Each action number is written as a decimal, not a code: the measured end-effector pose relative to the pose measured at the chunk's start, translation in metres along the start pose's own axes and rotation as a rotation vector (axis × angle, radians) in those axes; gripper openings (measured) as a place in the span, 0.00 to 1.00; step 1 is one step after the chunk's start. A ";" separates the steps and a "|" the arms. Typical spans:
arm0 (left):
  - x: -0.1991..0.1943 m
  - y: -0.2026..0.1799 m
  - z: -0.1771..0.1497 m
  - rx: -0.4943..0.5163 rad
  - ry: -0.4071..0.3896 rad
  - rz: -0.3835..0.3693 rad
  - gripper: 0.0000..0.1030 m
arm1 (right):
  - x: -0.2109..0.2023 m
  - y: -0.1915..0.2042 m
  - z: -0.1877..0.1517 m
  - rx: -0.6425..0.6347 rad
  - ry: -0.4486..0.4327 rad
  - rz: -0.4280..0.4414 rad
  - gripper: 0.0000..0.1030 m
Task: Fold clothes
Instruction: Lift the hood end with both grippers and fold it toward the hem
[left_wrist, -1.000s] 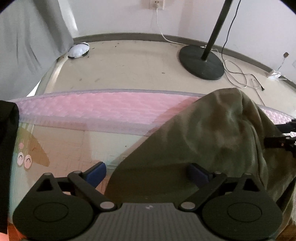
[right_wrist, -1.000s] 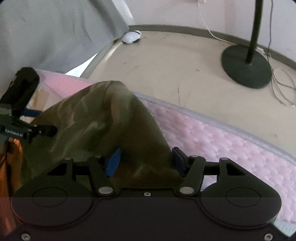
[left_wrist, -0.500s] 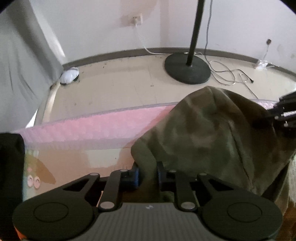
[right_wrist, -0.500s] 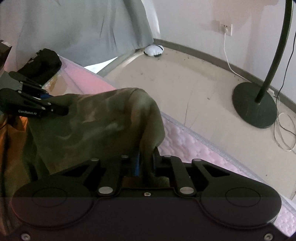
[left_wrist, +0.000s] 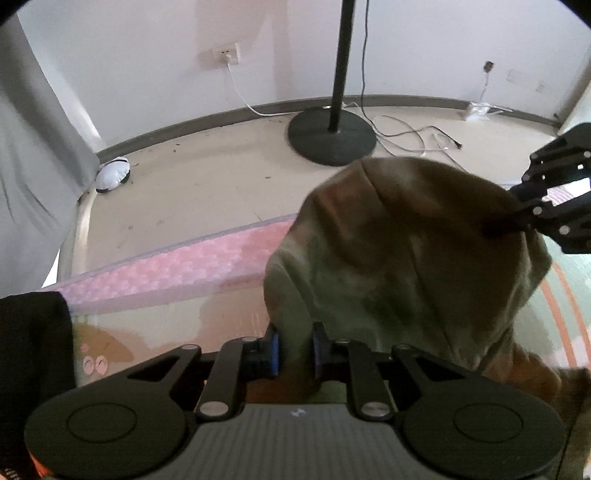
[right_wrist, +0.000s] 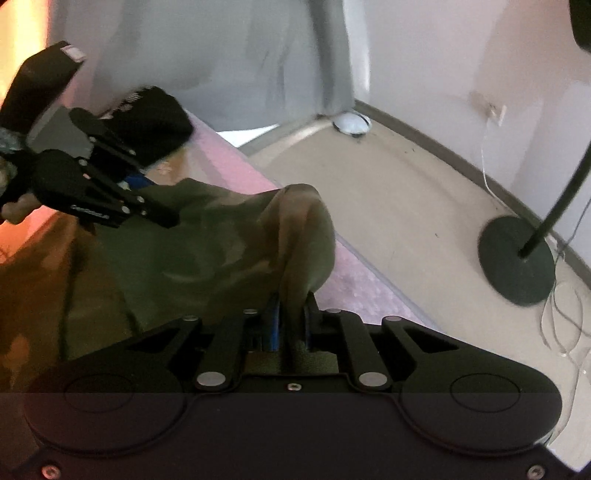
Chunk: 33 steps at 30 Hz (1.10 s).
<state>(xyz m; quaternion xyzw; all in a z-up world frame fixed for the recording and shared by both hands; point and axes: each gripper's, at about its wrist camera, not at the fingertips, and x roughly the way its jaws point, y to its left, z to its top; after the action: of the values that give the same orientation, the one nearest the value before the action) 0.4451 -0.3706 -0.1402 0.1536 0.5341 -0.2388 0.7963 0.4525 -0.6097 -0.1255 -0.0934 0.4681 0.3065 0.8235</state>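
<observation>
An olive-green garment (left_wrist: 402, 251) hangs lifted above the pink mattress (left_wrist: 177, 266), stretched between both grippers. My left gripper (left_wrist: 294, 349) is shut on one corner of the cloth, which bunches between its blue pads. My right gripper (right_wrist: 290, 321) is shut on the other corner of the garment (right_wrist: 229, 236). Each gripper shows in the other's view: the right one (left_wrist: 517, 221) at the cloth's right edge, the left one (right_wrist: 162, 218) at its left edge. The garment's lower part sags out of sight below the gripper bodies.
A black folded cloth (right_wrist: 151, 125) lies on the mattress corner, also at the left edge (left_wrist: 33, 350). A lamp stand base (left_wrist: 330, 134) and loose cables (left_wrist: 417, 136) sit on the beige floor beyond. Grey curtain (right_wrist: 229, 55) hangs near a white object (left_wrist: 112, 177).
Both grippers closed on the garment's edge, then rose and rolled, lifting the cloth off the mattress. More of the floor and wall came into view.
</observation>
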 end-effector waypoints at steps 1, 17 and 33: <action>-0.006 0.000 -0.003 0.008 0.002 -0.010 0.17 | -0.006 0.007 0.001 -0.011 -0.004 0.010 0.10; -0.066 -0.023 -0.100 0.236 0.077 -0.104 0.18 | -0.098 0.144 -0.068 -0.109 0.014 0.214 0.09; -0.089 -0.017 -0.190 0.247 0.145 -0.174 0.23 | -0.086 0.254 -0.159 -0.223 0.197 0.289 0.08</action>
<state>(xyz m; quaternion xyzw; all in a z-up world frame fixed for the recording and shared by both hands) 0.2602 -0.2706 -0.1300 0.2204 0.5680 -0.3588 0.7072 0.1566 -0.5131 -0.1070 -0.1454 0.5180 0.4609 0.7058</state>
